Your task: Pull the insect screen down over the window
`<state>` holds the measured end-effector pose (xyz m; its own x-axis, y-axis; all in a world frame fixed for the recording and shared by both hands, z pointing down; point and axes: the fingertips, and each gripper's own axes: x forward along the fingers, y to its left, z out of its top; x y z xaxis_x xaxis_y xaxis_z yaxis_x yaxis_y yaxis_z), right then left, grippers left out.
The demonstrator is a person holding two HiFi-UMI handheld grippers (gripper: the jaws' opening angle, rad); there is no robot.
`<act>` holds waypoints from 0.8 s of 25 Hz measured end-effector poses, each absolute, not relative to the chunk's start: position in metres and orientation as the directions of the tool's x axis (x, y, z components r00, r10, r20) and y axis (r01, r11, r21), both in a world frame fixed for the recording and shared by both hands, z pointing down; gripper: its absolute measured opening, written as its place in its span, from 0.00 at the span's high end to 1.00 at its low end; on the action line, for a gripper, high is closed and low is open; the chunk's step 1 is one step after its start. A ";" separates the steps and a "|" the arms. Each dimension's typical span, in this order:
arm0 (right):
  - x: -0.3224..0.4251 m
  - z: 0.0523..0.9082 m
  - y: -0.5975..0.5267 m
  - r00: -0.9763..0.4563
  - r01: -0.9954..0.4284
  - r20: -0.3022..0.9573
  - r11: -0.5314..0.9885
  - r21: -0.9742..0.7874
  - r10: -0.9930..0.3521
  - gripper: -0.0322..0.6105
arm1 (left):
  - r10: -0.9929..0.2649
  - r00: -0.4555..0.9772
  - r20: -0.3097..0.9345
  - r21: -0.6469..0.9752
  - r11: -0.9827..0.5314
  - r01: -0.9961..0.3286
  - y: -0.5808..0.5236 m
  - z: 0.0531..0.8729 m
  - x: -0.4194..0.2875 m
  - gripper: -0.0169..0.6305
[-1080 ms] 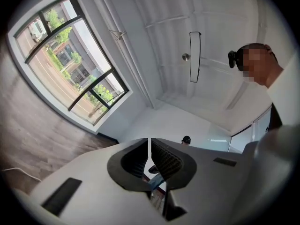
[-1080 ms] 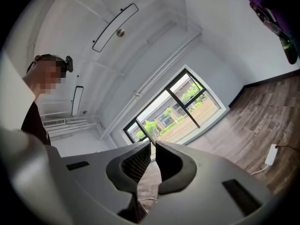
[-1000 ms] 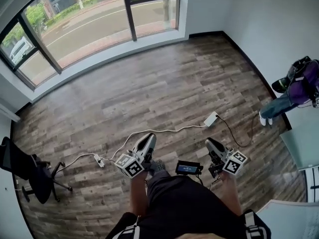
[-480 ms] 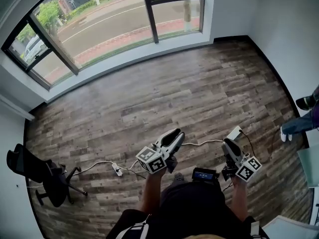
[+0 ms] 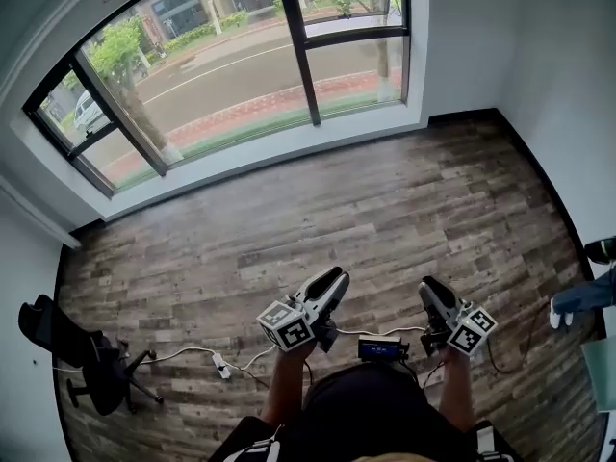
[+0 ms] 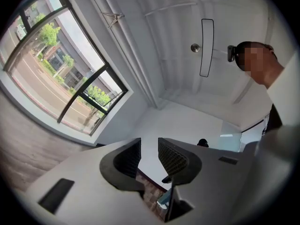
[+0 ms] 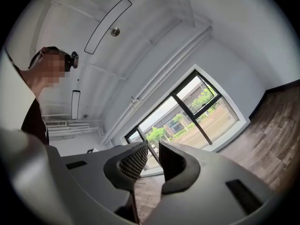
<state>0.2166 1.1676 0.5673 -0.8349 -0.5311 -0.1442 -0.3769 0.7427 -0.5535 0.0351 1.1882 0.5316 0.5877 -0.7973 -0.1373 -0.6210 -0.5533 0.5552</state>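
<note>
From the head view, the window [image 5: 241,56] fills the wall along the far edge of the wooden floor [image 5: 385,191]. Its top runs out of the picture, so I cannot make out the insect screen; my guess is that it sits rolled up at the head of the frame. I would expect it to be light, thin mesh, soft and easy to crease or tear, probably pulling against a spring. The place to take it would be the stiff bottom bar or its tab, near the middle, so it comes down level. The left tongs [image 5: 332,287] and right tongs [image 5: 430,292] are held out over the near edge of the floor, well apart from the glass. In the left gripper view the window [image 6: 51,74] lies off to the left. The left tongs [image 6: 149,149] have just been opening, and their jaws stand apart with nothing between them. In the right gripper view the right tongs [image 7: 153,156] show a narrower gap, also empty, with the window [image 7: 187,116] beyond.
</note>
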 end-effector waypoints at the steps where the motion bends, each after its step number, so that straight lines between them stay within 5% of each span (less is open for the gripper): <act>1: 0.218 0.564 1.157 -0.839 -0.369 -0.152 0.752 -0.547 -0.523 0.86 | -0.798 0.585 -0.147 0.546 -0.558 -0.624 1.178 0.524 0.038 0.81; 9: 0.263 0.552 1.082 -0.830 -0.387 -0.171 0.769 -0.509 -0.530 0.86 | -0.762 0.630 -0.152 0.508 -0.607 -0.611 1.105 0.489 0.096 0.81; 13: 0.286 0.552 1.048 -0.806 -0.408 -0.181 0.751 -0.520 -0.563 0.86 | -0.720 0.667 -0.191 0.543 -0.644 -0.540 1.060 0.481 0.115 0.94; 20: 0.299 0.557 0.963 -0.780 -0.499 -0.126 0.730 -0.467 -0.613 0.86 | -0.704 0.662 -0.257 0.537 -0.674 -0.508 0.950 0.493 0.113 0.95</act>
<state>0.2990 0.9635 0.5566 -0.7796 -0.6134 -0.1263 -0.4987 0.7301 -0.4672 0.1129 0.9496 0.4928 0.6622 -0.7038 -0.2573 -0.5075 -0.6738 0.5370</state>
